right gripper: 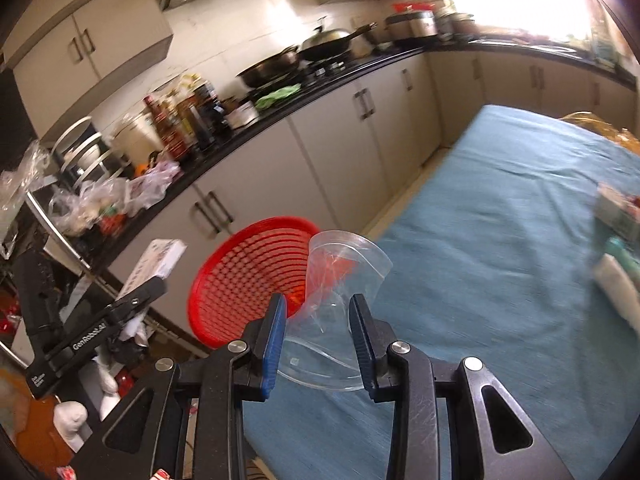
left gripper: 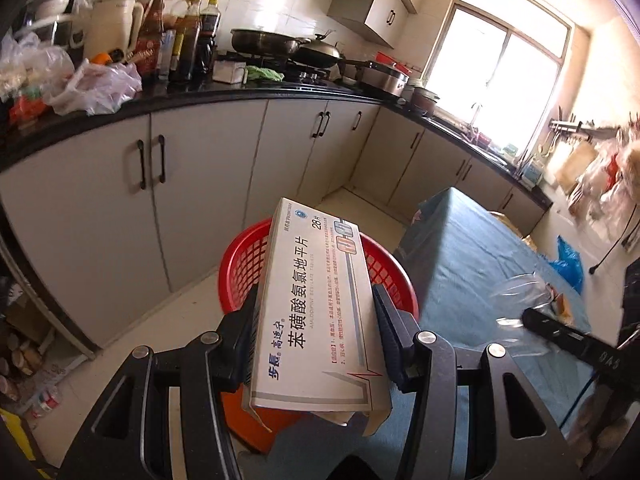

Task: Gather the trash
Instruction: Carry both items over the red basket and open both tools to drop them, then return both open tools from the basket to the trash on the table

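My left gripper (left gripper: 316, 292) is shut on a white medicine box (left gripper: 316, 300) with Chinese print, held over the near side of a red mesh basket (left gripper: 240, 256). My right gripper (right gripper: 318, 304) is shut on a crushed clear plastic cup (right gripper: 340, 264), held just right of the basket (right gripper: 240, 276), over the edge of the blue-covered table (right gripper: 500, 240). The left gripper (right gripper: 140, 296) with the box (right gripper: 158, 260) shows at the left of the right wrist view. The right gripper's arm (left gripper: 568, 340) and the cup (left gripper: 520, 292) show at the right of the left wrist view.
Kitchen cabinets (left gripper: 200, 184) and a black counter (left gripper: 256, 92) with bottles, bags and pans run behind the basket. Small packages (right gripper: 616, 216) lie on the table's right side. A blue bag (left gripper: 568, 260) lies beyond the table. Clutter sits on the floor at left (left gripper: 24, 360).
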